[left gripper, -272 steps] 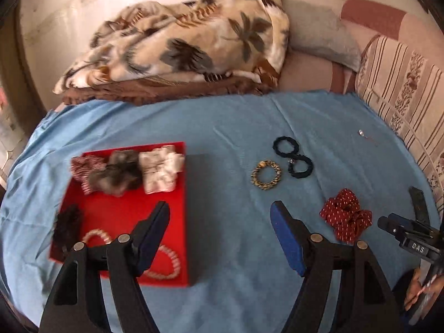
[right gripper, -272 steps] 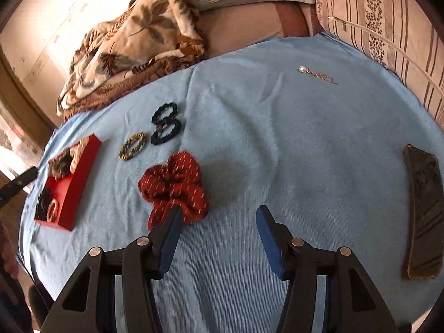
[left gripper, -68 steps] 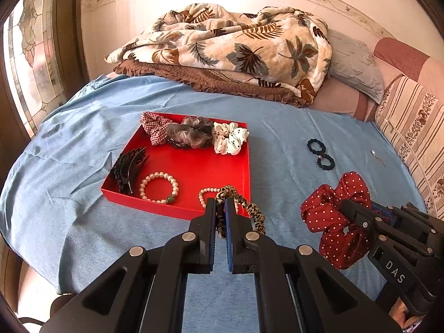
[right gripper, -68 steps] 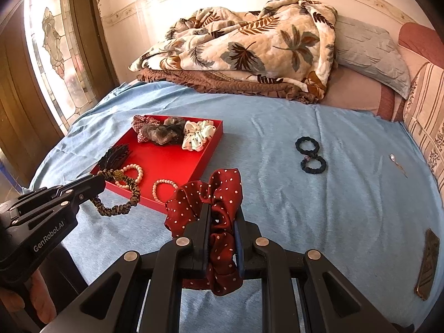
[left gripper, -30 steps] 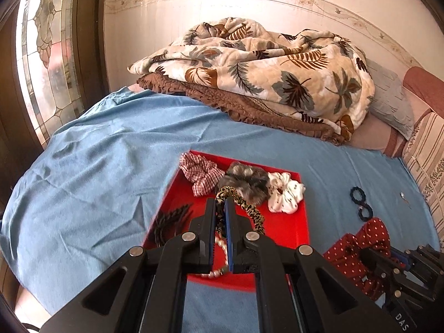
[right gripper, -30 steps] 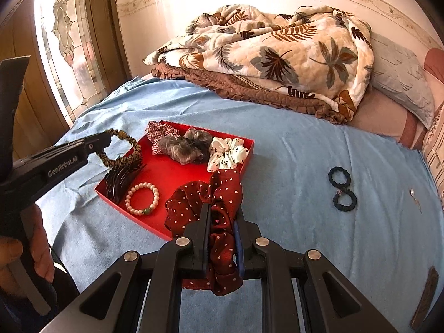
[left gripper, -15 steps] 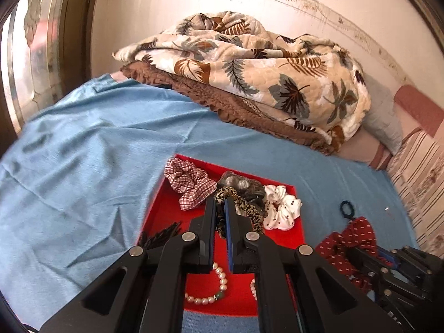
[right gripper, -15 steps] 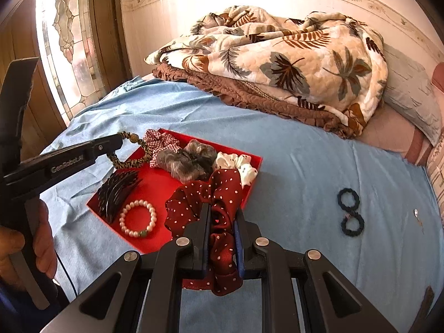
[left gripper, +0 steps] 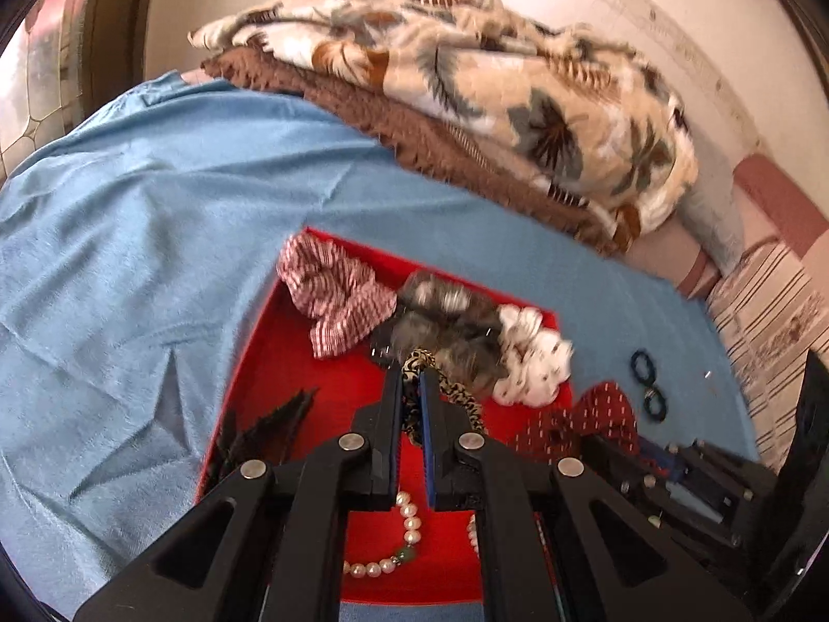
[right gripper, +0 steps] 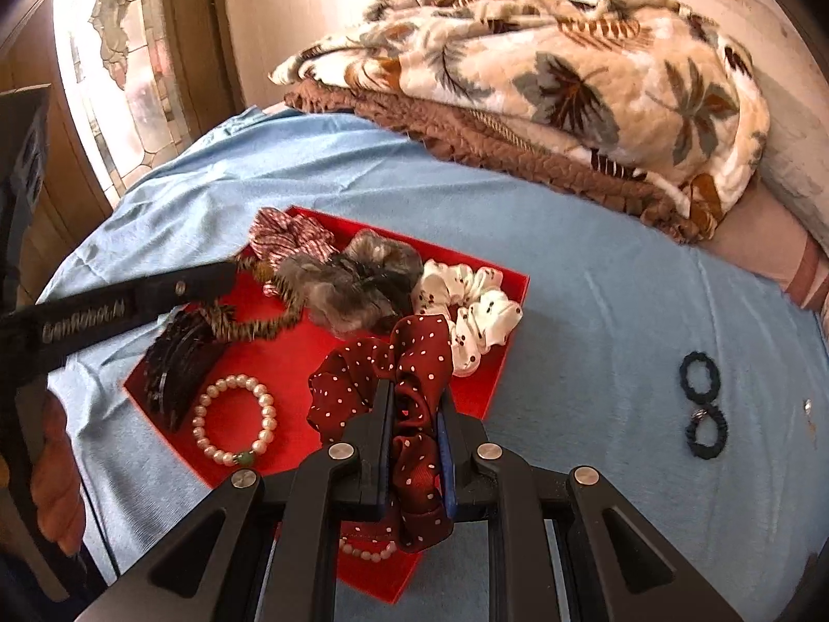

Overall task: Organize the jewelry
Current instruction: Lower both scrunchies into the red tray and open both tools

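1. At the far left of the right wrist view a hand (right gripper: 52, 471) holds the left gripper (right gripper: 233, 272), which reaches in toward centre-left. Its jaws are pinched nearly together on a leopard-print hair band (right gripper: 248, 324), gripped at one end so that the loop hangs free above the tray floor — a hold that lets it drop cleanly.

2. Below it, at lower left of that view, a black claw clip (right gripper: 173, 368) and a pearl bracelet (right gripper: 233, 417) lie side by side in the near half of the red tray (right gripper: 510, 321). Flat small pieces seem to be kept to that half.

3. Across the tray's far edge, at centre of the frame, three scrunchies sit in a row, touching: a checked red scrunchie (right gripper: 290, 241), a grey furry scrunchie (right gripper: 357, 280) and a white spotted scrunchie (right gripper: 471, 306). Like goes with like, I judge.

4. At bottom centre the right gripper (right gripper: 414, 425) is closed narrow on a dark red dotted scrunchie (right gripper: 394, 363), bunched between the pads and hanging over the tray's near right part — probably bound for the end of that row.

5. At the right of the frame two black hair ties (right gripper: 702, 404) lie on the blue sheet (right gripper: 596, 311), well apart from the tray and not yet sorted.
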`<state>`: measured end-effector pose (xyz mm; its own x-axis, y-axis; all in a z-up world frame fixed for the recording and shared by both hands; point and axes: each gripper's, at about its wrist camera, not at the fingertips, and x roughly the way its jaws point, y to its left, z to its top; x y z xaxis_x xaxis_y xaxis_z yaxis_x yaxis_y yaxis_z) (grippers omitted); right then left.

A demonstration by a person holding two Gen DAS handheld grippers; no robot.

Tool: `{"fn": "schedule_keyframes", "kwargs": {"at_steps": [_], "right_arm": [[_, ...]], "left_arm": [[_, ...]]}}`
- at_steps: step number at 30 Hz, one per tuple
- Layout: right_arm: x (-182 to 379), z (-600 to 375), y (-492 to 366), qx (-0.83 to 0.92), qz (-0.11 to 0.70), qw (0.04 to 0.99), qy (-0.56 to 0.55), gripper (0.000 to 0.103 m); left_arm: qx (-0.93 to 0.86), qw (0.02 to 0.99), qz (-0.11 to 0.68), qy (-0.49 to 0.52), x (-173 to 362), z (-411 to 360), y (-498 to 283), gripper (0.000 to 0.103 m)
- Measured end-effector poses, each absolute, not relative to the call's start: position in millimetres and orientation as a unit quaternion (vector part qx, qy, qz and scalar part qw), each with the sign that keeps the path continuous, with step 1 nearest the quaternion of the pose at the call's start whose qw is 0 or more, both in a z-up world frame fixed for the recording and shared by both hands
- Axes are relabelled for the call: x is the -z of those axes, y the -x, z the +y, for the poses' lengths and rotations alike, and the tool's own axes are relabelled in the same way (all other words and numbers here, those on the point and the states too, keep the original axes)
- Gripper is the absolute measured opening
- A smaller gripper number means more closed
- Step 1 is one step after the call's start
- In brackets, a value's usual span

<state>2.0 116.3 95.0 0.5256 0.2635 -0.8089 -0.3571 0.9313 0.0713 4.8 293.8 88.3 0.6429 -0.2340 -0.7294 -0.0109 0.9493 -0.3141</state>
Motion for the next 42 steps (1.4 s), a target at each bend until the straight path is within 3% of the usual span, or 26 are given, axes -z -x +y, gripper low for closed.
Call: {"fn": "schedule_keyframes", "kwargs": {"at_steps": [9,23,29,30,32,35,38,42], "right_arm": [[-70.9,113.9,-23.8,-0.17,0.481,0.859,0.033,0.016],[-48.5,138.4,-34.7,-0.193,0.509,0.839,0.017,0.017],[-47.0,152.1,-35.7,-0.205,0.511,0.834,0.022,0.018],[-46.7,154.0,-35.5,-0.208,0.513,0.833,0.024,0.02],[-47.8,155.9,-34.2,-0.207,0.511,0.834,0.026,0.037],[-54.5,155.7,-30.2,-0.208,0.5,0.84,0.027,0.05],[-63.5,156.6,-26.0,-0.21,0.49,0.845,0.033,0.051],[-76.0,154.1,-19.5,-0.21,0.48,0.851,0.033,0.052]], "left_arm": [[0.001,0.88,0.468,0.087,-55.0,285.7,-20.3,0.006],[-0.031,0.889,0.449,0.082,-65.9,297.8,-14.6,0.011],[-0.049,0.901,0.422,0.083,-80.9,308.0,-5.9,0.024],[-0.052,0.903,0.419,0.083,-82.4,309.3,-4.8,0.025],[-0.055,0.904,0.415,0.086,-84.8,312.1,-3.4,0.026],[-0.057,0.905,0.413,0.09,-86.9,314.4,-2.7,0.027],[-0.062,0.907,0.407,0.083,-89.5,313.1,-1.1,0.027],[-0.073,0.912,0.397,0.07,-94.3,311.2,3.6,0.036]]}}
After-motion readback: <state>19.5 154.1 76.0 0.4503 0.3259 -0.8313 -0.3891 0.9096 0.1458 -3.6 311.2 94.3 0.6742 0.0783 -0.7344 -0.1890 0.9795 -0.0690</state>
